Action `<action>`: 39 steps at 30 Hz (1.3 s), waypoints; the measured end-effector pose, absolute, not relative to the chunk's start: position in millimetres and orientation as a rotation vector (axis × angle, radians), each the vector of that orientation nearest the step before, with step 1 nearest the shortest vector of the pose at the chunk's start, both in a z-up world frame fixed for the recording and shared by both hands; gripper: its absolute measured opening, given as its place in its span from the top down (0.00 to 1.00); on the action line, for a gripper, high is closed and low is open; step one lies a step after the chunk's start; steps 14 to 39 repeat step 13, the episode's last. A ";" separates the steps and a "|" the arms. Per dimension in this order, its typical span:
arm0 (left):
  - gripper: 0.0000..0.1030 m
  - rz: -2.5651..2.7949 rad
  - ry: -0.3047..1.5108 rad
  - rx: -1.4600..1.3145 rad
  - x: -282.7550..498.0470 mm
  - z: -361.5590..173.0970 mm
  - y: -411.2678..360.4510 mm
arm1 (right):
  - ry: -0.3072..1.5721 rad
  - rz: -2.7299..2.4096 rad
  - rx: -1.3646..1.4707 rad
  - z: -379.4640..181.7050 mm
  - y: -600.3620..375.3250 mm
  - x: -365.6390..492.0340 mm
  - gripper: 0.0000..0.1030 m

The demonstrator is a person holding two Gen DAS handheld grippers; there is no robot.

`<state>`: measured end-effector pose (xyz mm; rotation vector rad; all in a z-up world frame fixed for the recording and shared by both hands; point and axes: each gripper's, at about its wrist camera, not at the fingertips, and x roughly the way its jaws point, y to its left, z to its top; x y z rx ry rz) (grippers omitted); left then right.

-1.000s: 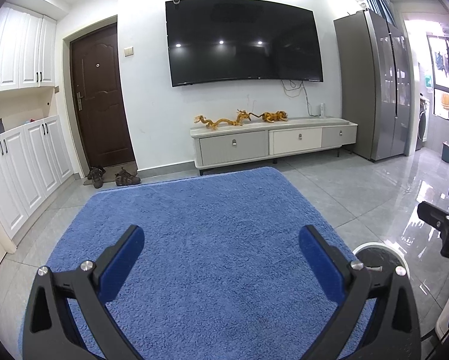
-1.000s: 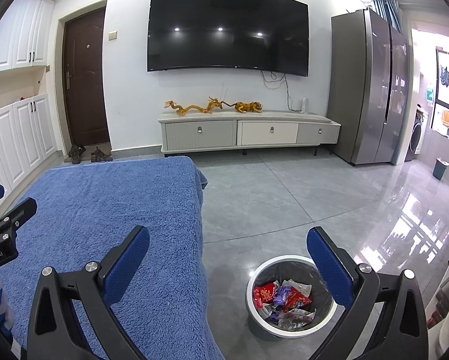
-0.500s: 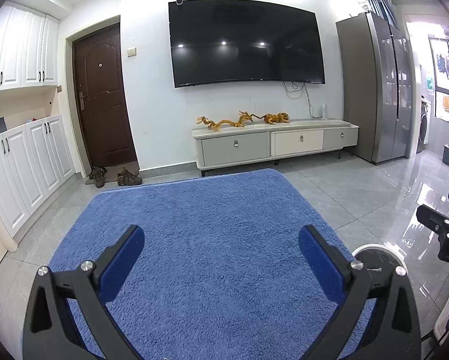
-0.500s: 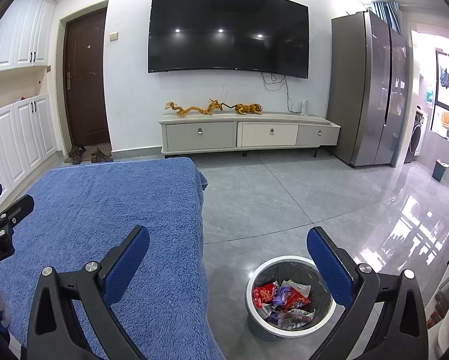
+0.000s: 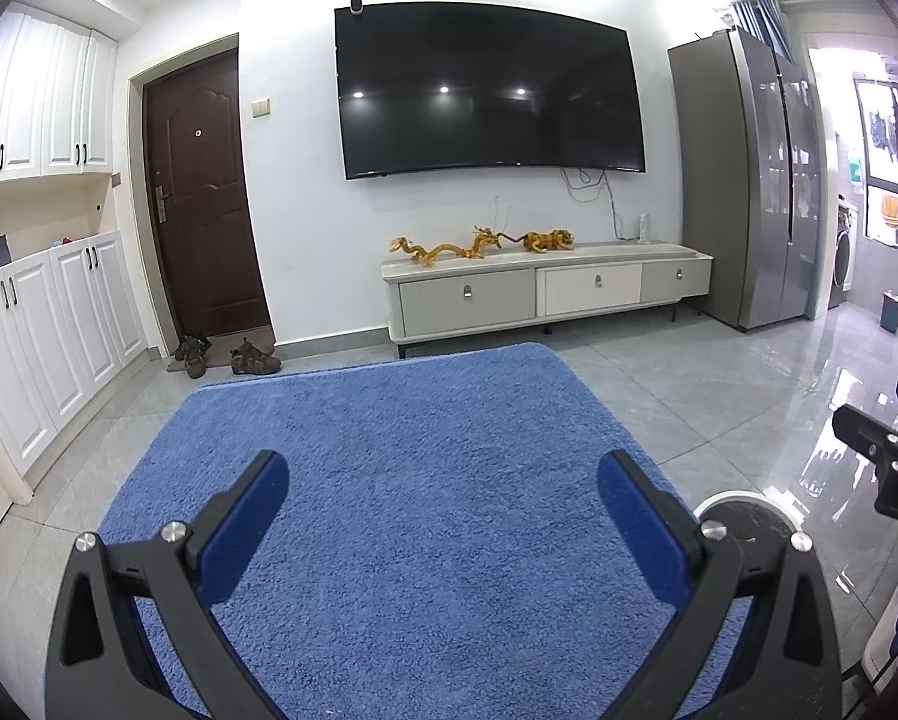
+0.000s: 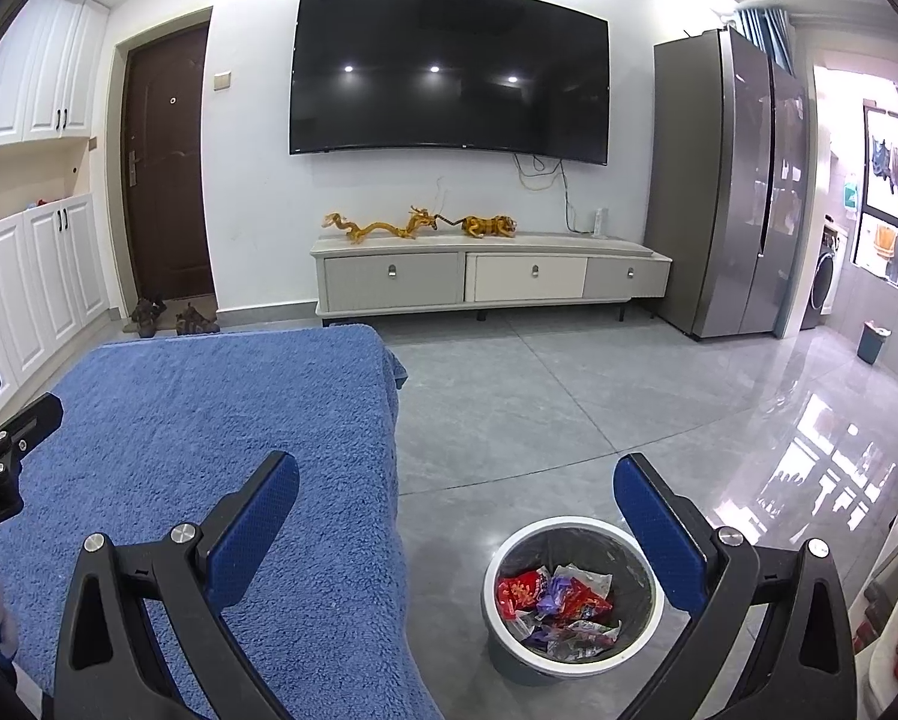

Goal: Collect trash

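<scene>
A round grey bin with a white rim (image 6: 490, 576) stands on the tiled floor to the right of the blue-covered surface (image 6: 209, 420). It holds several red, purple and clear wrappers (image 6: 553, 597). My right gripper (image 6: 456, 498) is open and empty, held above the surface's right edge and the bin. My left gripper (image 5: 443, 495) is open and empty over the blue surface (image 5: 389, 450). The bin's rim (image 5: 742, 501) peeks out behind its right finger. No loose trash shows on the blue surface.
A TV cabinet (image 5: 544, 294) with gold figurines stands at the far wall under a large TV (image 5: 484, 90). A grey fridge (image 5: 748, 180) is at the right, white cupboards (image 5: 29, 330) at the left, shoes (image 5: 227, 354) by the brown door.
Both views have shifted only slightly. Both grippers stay open and empty, and the bin and its contents have not moved.
</scene>
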<state>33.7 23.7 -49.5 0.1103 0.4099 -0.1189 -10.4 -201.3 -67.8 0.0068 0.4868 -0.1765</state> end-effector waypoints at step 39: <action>0.00 -0.122 0.403 0.110 35.6 -46.4 16.6 | 0.468 -0.192 0.003 -63.7 -212.6 -9.5 0.00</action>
